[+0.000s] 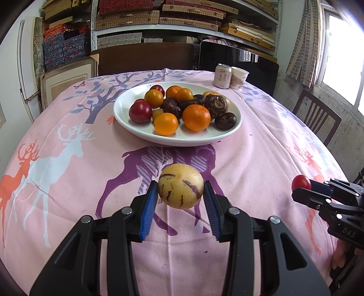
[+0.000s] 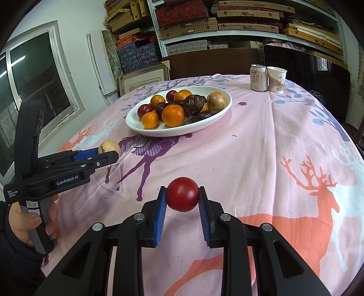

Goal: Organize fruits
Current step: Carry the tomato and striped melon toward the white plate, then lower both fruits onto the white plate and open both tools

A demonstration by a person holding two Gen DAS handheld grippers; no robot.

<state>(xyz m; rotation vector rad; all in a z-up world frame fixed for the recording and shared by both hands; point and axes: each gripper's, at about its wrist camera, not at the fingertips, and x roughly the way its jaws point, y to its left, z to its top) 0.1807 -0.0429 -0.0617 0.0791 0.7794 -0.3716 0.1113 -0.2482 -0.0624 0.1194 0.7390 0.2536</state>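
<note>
My left gripper is shut on a yellow melon with purple streaks and holds it above the pink tablecloth, short of the plate. My right gripper is shut on a red plum, also above the cloth. A white oval plate at the table's middle holds several oranges, red plums and dark brown fruits. In the right wrist view the plate lies ahead to the left, and the left gripper with the melon shows at left. The right gripper shows at the right in the left wrist view.
A drink can and a paper cup stand at the table's far right edge. A wooden chair is to the right of the table. Shelves with boxes fill the back wall.
</note>
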